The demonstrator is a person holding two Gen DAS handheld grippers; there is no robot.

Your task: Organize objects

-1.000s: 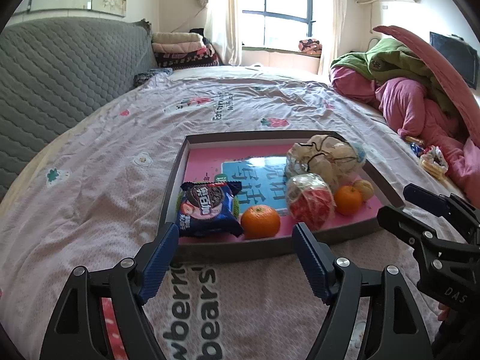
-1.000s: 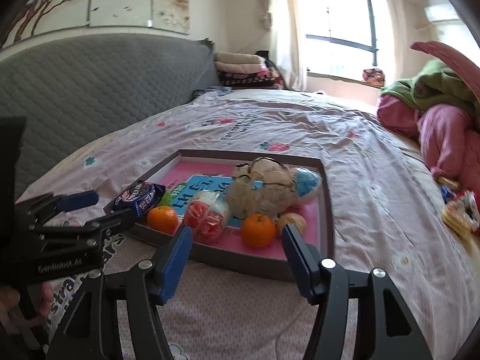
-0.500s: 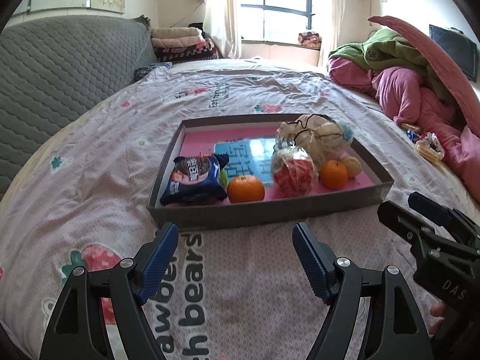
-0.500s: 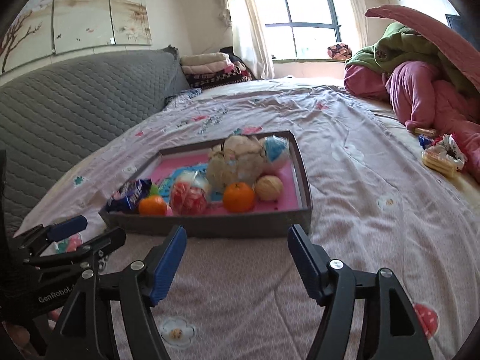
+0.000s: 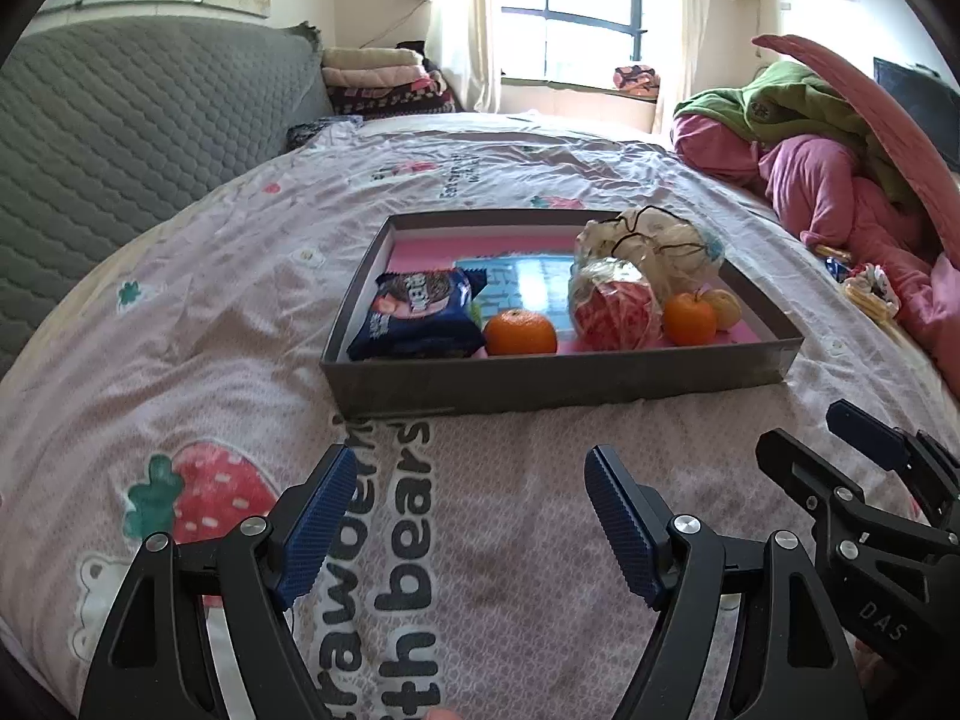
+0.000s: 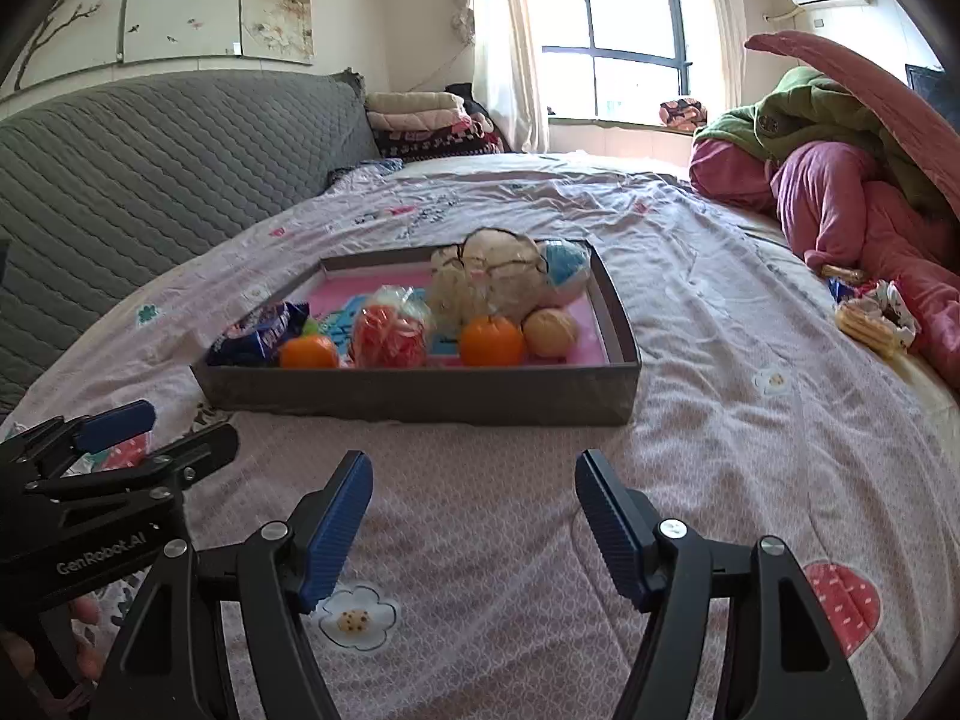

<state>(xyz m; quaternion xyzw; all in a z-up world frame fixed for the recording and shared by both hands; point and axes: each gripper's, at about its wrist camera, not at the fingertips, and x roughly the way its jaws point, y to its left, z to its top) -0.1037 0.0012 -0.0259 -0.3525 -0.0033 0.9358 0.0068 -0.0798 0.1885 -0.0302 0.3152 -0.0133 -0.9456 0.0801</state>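
Note:
A grey tray (image 5: 558, 384) (image 6: 420, 399) with a pink floor lies on the bed. In it are a blue biscuit packet (image 5: 420, 315) (image 6: 261, 333), two oranges (image 5: 520, 333) (image 5: 690, 319) (image 6: 491, 341), a red-and-white wrapped bundle (image 5: 612, 312) (image 6: 390, 336), a pale round fruit (image 6: 551, 331) and a bagged soft bundle (image 5: 654, 249) (image 6: 498, 276). My left gripper (image 5: 468, 468) hangs open over the bedspread in front of the tray, empty. My right gripper (image 6: 474, 474) is open too, nothing between its fingers, also short of the tray.
A grey quilted headboard (image 6: 150, 162) runs along the left. Folded blankets (image 6: 420, 120) lie by the window. Pink and green bedding (image 6: 840, 180) is heaped at the right, with snack packets (image 6: 870, 315) beside it. The bedspread (image 5: 180, 330) surrounds the tray.
Both grippers have drawn back from the tray, which now looks farther off. The things in the tray have not moved.

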